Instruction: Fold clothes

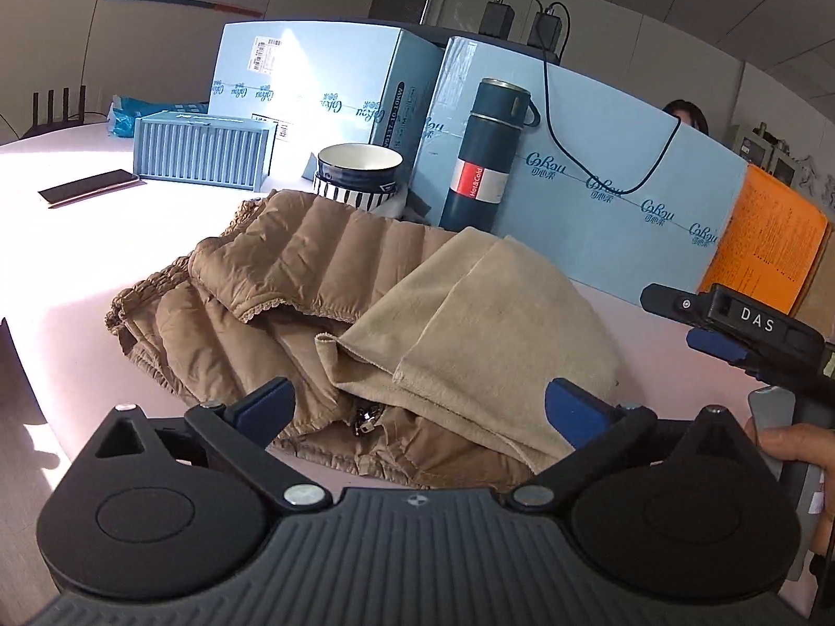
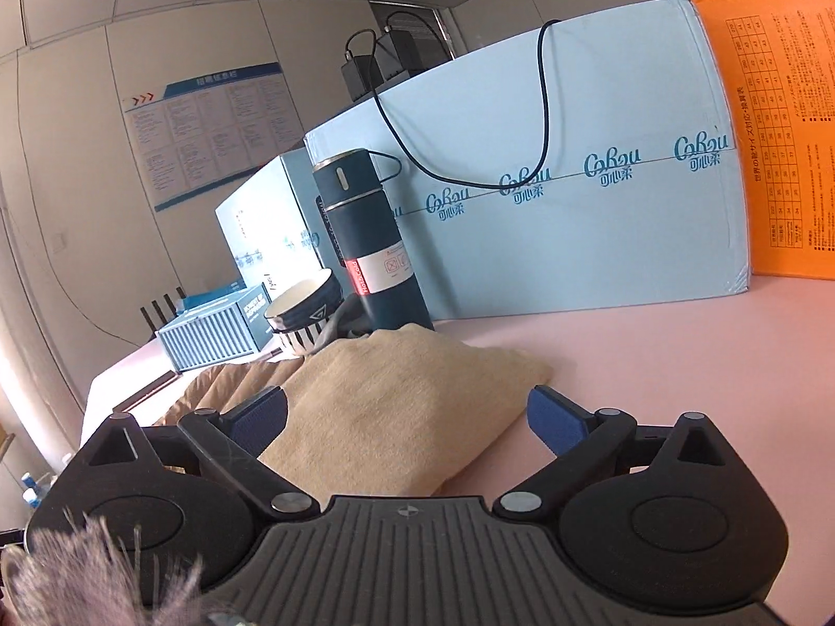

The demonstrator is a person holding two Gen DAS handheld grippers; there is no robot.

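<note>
Both tongs were spread wide, nothing between the pads: left tongs (image 1: 420, 409) hung over the near edge of the clothes pile, right tongs (image 2: 407, 420) over its right end. The pile sat mid-counter (image 1: 62, 240), pale pink top, just in front of the flask and bowl. Two garments counted: one brown quilted jacket (image 1: 292, 261), bunched, zipper pull showing at the near hem, and one beige fleece piece (image 1: 485, 323) draped over its right half. Only the left wrist view showed the jacket's quilting and zipper, a phone (image 1: 91, 187) lying flat far left, the right tongs' body marked DAS (image 1: 751, 334), and a hand (image 1: 798, 448) gripping it. The right wrist view showed mostly fleece (image 2: 396, 407), just a strip of jacket at left, plus a wall notice board (image 2: 209, 130) and grey fuzz at the bottom left corner. Common to both: one dark blue flask (image 1: 488, 156) upright, one striped bowl (image 1: 357, 172), one ribbed blue box (image 1: 203, 148), two large light-blue cartons (image 1: 626, 182), one orange carton (image 1: 767, 240), two black adapters (image 1: 522, 21) on top, a cable drooping down the carton face.
</note>
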